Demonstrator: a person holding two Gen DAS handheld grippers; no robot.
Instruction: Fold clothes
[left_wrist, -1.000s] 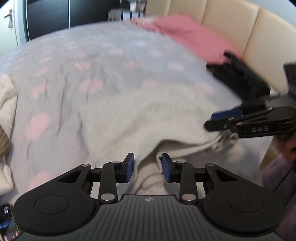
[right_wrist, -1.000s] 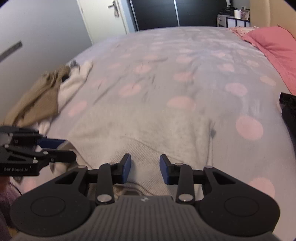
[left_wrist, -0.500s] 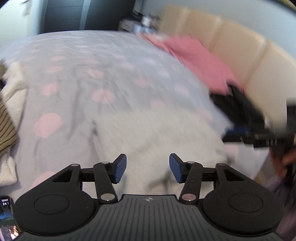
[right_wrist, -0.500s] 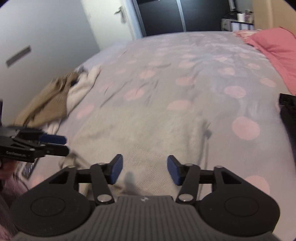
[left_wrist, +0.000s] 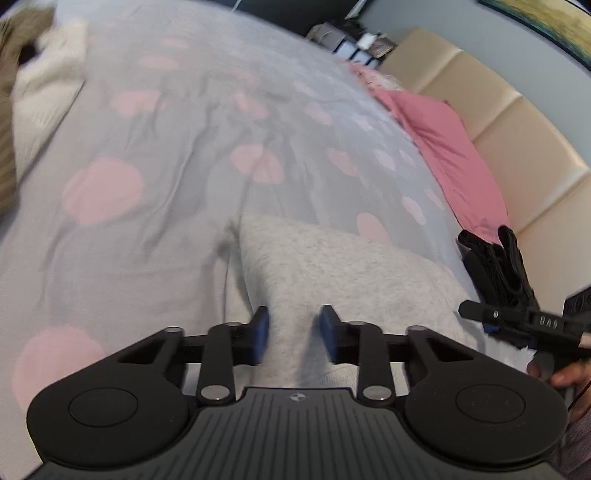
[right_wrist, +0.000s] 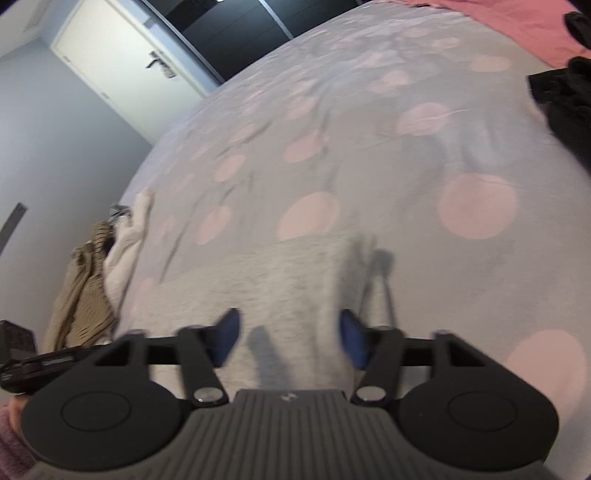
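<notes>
Left tool closing, jaws straddling a raised fold of the grey sweater with a gap still showing by each pad; right tool closing too, wider, over the sweater's other edge. The sweater lies on the bed. Beyond it, black clothes, a pink pillow.
</notes>
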